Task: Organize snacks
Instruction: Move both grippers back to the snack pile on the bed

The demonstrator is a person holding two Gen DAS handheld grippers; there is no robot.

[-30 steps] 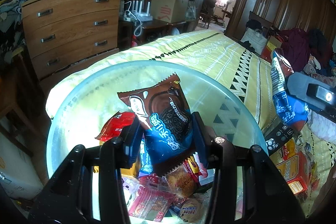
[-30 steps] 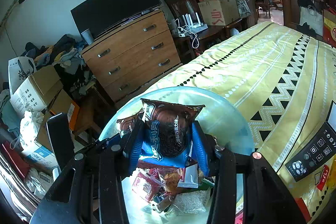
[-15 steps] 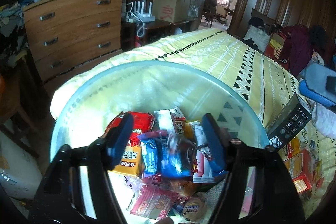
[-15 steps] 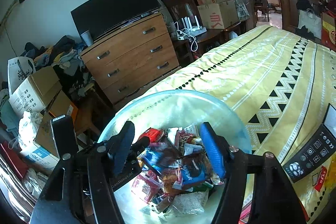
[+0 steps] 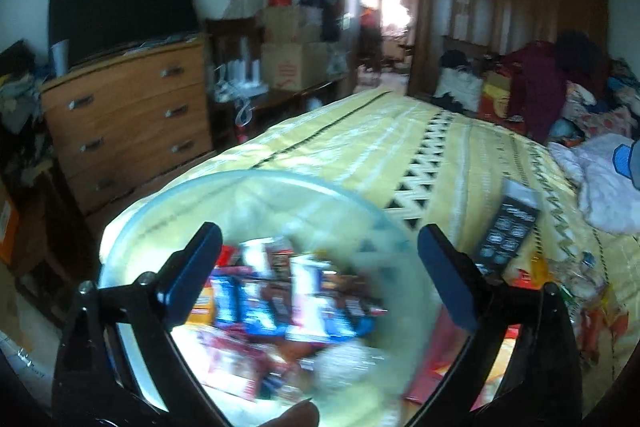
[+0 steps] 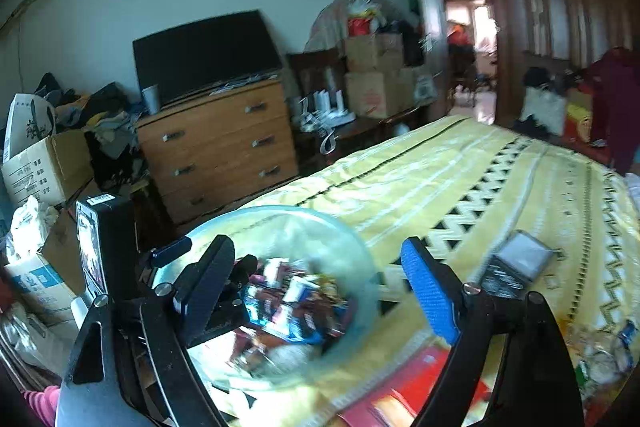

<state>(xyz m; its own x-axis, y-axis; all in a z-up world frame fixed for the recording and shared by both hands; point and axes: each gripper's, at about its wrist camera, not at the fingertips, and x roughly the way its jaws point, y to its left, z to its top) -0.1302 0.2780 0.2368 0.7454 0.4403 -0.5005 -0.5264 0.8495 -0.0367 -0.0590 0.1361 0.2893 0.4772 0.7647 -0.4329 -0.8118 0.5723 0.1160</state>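
Both grippers, left gripper [image 5: 318, 271] and right gripper [image 6: 316, 279], are opening with nothing between them. Blurry snacks [image 5: 280, 303] lie in the clear bowl [image 6: 352, 239] at the bed's [image 6: 460, 179] near corner. Behind stands a wooden dresser [image 6: 220, 143].

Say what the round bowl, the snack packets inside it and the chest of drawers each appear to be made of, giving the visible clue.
Bowl: probably clear, blue-tinted plastic; the bedspread shows through its wall, though glass is possible.
Snack packets: glossy printed plastic film, judging by their bright colours; blur hides detail.
Chest of drawers: wood or wood veneer, smooth brown grain, metal-looking handles.
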